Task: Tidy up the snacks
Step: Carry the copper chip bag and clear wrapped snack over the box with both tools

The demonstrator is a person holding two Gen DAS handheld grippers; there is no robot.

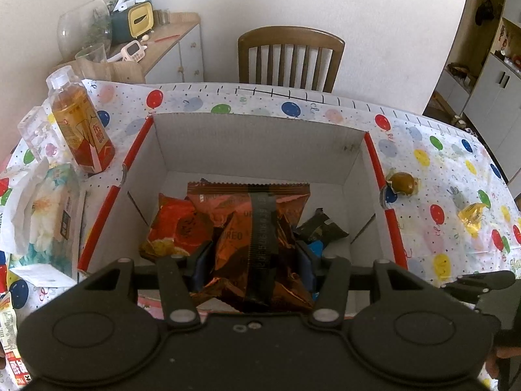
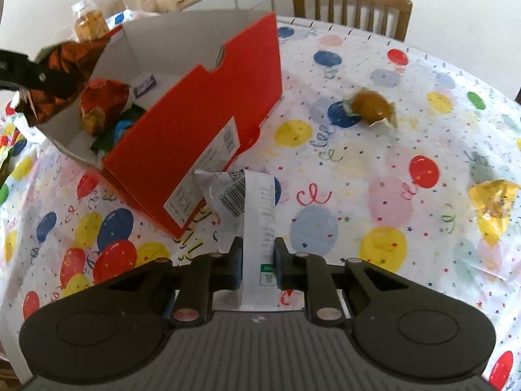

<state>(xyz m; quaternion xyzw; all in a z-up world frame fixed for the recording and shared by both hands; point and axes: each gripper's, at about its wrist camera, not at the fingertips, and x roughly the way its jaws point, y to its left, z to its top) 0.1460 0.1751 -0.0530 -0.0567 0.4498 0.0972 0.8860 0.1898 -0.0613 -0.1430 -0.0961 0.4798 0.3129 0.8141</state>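
The left claw [image 1: 257, 257] is clamped on a crinkled copper-orange snack bag [image 1: 257, 228], holding it over the open cardboard box [image 1: 260, 140]. Its blue pads press the bag from both sides. Below the bag, on the box floor, lie an orange-red chip bag [image 1: 172, 224], a dark wrapper [image 1: 322, 228] and a bit of blue packaging [image 1: 316, 247].

The right claw [image 2: 259, 257] is closed on a white snack packet [image 2: 257, 208] with a barcode, which lies on the counter [image 2: 358, 176] just beside the box's red outer wall [image 2: 195, 123]. The packet's flat white strip runs between the two fingers [image 2: 236, 260].

The counter wears a white cloth printed with coloured balloons. On it, to the right of the box and well apart from it, sit a brown wrapped sweet [image 2: 371, 106] and a yellow wrapped sweet [image 2: 495, 208]. On the box's other side stand a bottle of amber tea [image 1: 81, 123] and a flowered tissue pack [image 1: 52, 215].

Beyond the counter, a wooden chair [image 1: 289, 55] faces the wall, and a low cabinet [image 1: 169, 49] carries a glass bowl and small clutter.
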